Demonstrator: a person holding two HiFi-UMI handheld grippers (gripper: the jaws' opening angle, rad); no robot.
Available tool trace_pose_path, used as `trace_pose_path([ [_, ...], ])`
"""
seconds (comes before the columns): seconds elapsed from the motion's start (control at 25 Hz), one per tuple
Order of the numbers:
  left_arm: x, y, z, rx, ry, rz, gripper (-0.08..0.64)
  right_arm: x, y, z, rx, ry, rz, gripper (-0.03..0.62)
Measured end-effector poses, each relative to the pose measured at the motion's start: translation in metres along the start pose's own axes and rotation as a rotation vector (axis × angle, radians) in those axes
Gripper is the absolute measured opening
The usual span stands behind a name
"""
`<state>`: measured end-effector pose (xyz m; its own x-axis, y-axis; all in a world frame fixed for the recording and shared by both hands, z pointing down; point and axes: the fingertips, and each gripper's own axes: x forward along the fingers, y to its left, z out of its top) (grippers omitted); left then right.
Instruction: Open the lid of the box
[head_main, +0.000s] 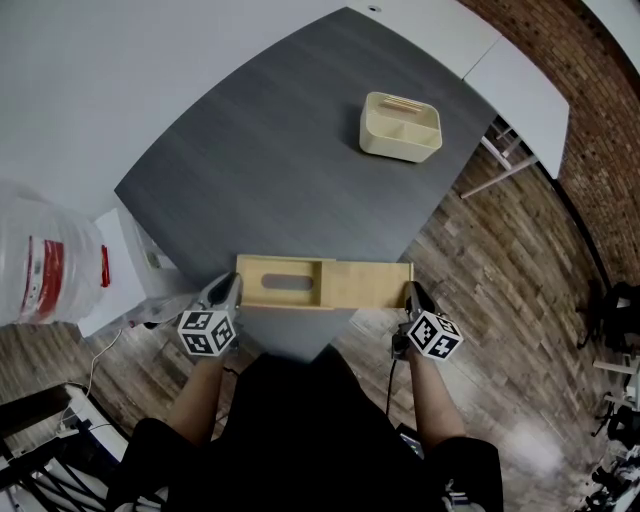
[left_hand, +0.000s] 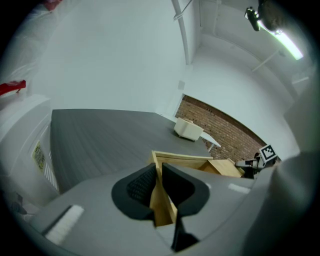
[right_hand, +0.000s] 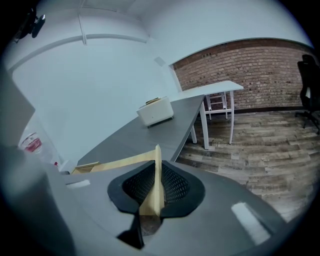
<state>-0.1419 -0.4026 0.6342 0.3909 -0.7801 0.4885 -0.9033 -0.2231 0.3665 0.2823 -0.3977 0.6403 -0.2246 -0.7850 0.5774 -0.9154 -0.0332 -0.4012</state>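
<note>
A flat wooden box (head_main: 262, 283) lies at the near edge of the dark grey table (head_main: 280, 150). Its sliding lid (head_main: 368, 284) sits shifted to the right, so the left part of the box is uncovered and an oval slot shows there. My left gripper (head_main: 232, 291) is shut on the box's left end wall (left_hand: 161, 200), which stands pinched between the black pads. On the other side, my right gripper (head_main: 411, 296) is shut on the lid's right end, a thin wooden edge (right_hand: 156, 175) between its pads.
A cream open-topped container (head_main: 400, 126) stands further back on the table. A large clear water jug (head_main: 45, 262) sits on a white stand at the left. A white table (head_main: 520, 80) and wooden floor lie to the right, with a black chair (right_hand: 311, 85) beyond.
</note>
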Motion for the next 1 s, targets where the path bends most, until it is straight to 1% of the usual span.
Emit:
trace_pose_path([
  [0.2, 0.0, 0.001, 0.0, 0.0, -0.002, 0.003, 0.04, 0.0, 0.0, 0.0, -0.005, -0.003, -0.008, 0.041],
  [0.76, -0.001, 0.002, 0.0, 0.002, 0.001, 0.006, 0.04, 0.0, -0.008, -0.003, -0.015, -0.009, -0.081, 0.041],
  [1.0, 0.0, 0.001, 0.0, 0.003, 0.002, 0.005, 0.04, 0.0, -0.009, 0.0, -0.048, -0.02, -0.103, 0.041],
])
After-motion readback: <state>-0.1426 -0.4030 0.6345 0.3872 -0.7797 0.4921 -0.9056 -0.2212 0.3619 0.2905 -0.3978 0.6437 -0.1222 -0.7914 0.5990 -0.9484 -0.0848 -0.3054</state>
